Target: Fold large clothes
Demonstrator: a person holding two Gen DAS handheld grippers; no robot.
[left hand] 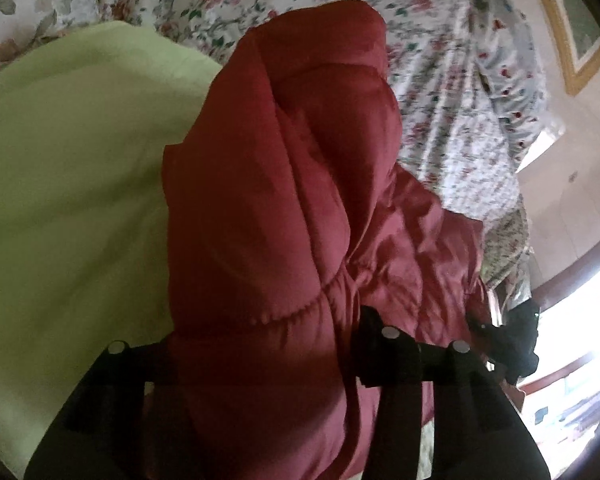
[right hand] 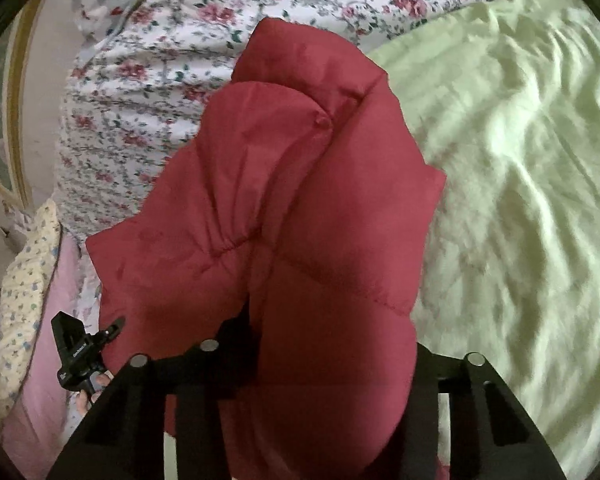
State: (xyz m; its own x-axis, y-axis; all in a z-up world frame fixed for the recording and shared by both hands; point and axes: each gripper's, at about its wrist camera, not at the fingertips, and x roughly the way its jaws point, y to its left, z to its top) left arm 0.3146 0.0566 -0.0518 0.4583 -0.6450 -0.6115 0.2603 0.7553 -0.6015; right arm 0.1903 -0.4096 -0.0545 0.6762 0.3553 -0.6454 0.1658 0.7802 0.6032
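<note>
A dark red puffer jacket hangs bunched in front of both cameras, above a bed. In the left wrist view my left gripper is shut on the jacket's padded fabric, which fills the space between its black fingers. In the right wrist view the same red jacket drapes over my right gripper, which is shut on its fabric; the fingertips are buried in the cloth. The other gripper's body shows at lower left in the right wrist view, and at lower right in the left wrist view.
A light green sheet covers the bed under the jacket. A floral quilt lies beyond it. A pink pillow and a patterned one lie at the left. A bright window is to the right.
</note>
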